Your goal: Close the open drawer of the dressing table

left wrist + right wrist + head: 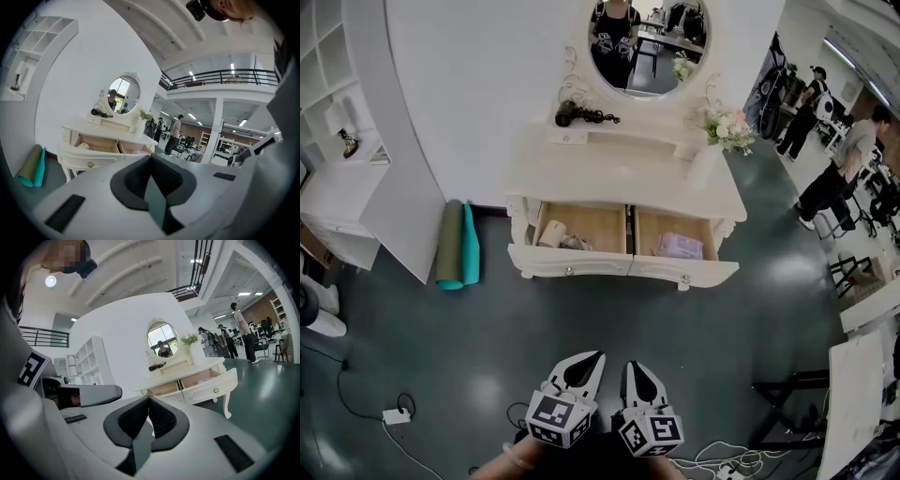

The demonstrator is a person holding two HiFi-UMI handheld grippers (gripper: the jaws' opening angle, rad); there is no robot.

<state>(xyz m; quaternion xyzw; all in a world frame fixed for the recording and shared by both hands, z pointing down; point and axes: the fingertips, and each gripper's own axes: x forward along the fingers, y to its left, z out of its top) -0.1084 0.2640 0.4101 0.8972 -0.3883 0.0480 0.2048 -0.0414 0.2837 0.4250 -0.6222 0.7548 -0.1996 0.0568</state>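
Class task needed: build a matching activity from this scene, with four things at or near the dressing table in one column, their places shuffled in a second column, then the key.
Things
1. hair dryer
2. flowers
3. rolled mats
4. pinkish packet

Places
A. on the floor, left of the dressing table
B. inside the open right drawer
C. tabletop, back left
D. tabletop, back right corner

Pairs: 1-C, 2-D, 3-A, 4-B
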